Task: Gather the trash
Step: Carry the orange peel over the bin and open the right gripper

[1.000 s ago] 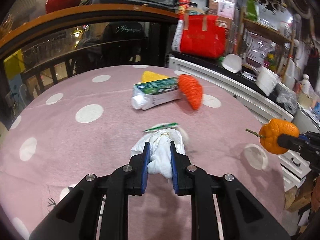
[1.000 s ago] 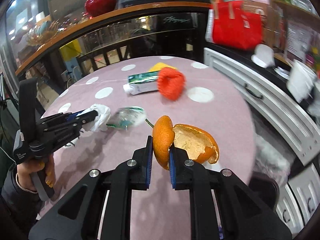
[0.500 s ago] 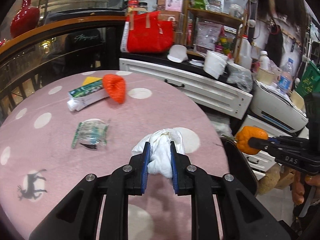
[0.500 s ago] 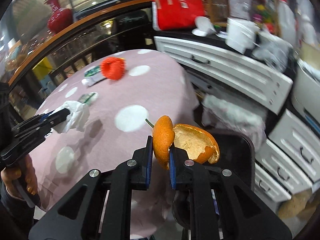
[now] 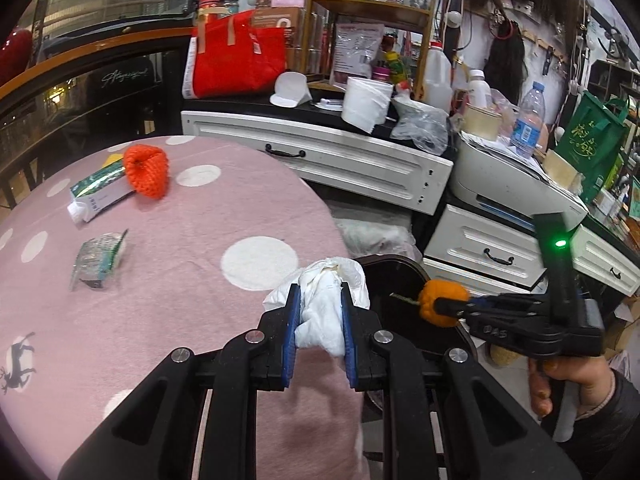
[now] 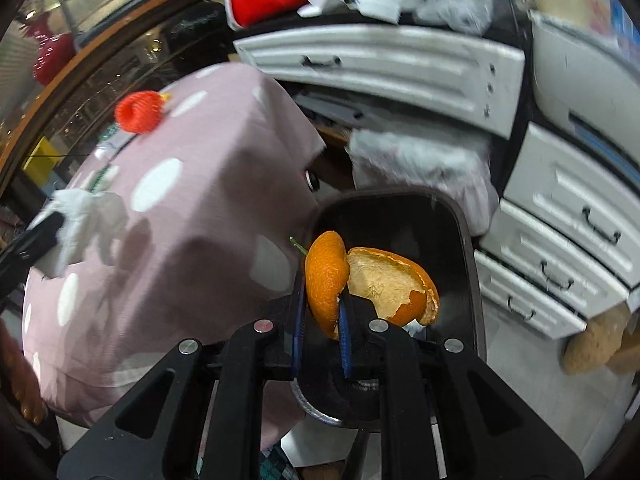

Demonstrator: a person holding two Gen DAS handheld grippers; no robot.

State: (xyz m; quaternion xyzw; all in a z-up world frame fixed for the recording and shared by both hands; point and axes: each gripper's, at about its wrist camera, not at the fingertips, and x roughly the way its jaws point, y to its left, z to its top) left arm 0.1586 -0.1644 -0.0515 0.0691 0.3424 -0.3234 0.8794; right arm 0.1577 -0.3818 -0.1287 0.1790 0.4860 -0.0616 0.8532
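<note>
Orange peel point(image 6: 360, 280) sits clamped in your right gripper point(image 6: 322, 320), the pads pinched on its folded edge with the open cup of rind flaring to the right. Directly beyond and below it lies the dark trash bin point(image 6: 472, 264), standing on the floor just beside the right edge of the pink dotted table point(image 5: 160, 300). That is the relation that counts: in the right wrist view the peel hangs over the bin's mouth, so letting go there should probably land it inside.

Your left gripper point(image 5: 320, 312) is closed on a crumpled white tissue point(image 5: 324, 304), which hangs over the table's near right edge, with the bin just to its right and farther off. The right hand is the nearer of the two; the tissue needs to travel rightward past the cloth's edge before release.

Left on the table, well apart from both tools: a crumpled clear wrapper point(image 5: 100, 258), a green-and-white tube point(image 5: 100, 194) and an orange net point(image 5: 146, 172) touching it.
</note>
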